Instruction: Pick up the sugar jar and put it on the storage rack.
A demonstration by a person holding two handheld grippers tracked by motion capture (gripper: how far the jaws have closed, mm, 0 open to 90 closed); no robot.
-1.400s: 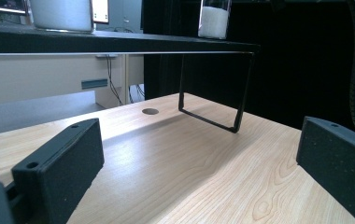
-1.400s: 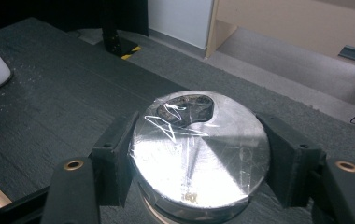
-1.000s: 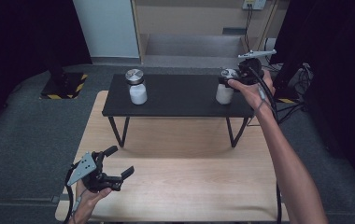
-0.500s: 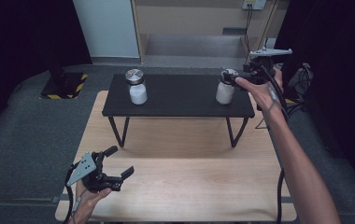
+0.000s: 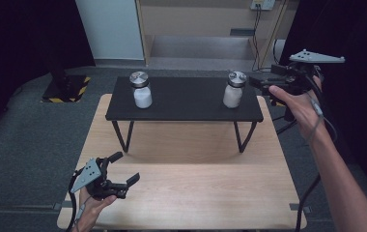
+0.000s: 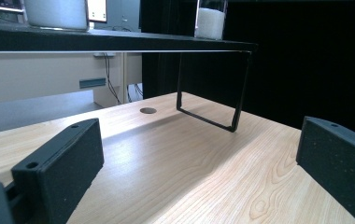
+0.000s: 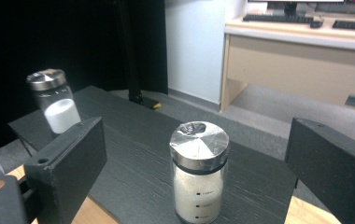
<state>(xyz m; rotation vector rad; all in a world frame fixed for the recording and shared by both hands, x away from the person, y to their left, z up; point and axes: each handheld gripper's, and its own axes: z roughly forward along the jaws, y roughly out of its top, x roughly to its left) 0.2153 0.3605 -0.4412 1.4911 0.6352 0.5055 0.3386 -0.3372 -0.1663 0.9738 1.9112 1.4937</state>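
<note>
The near jar (image 7: 199,175) is a small glass jar with white powder inside and a shiny silver lid on top. It stands straight up near the right end of the black shelf (image 5: 186,104). The far jar (image 5: 141,90) looks the same and stands near the left end.

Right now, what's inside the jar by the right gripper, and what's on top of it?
The jar holds white powder or grains, filling most of the glass. A shiny metal lid caps it, hiding the powder's top surface. It stands upright on the black shelf.
</note>
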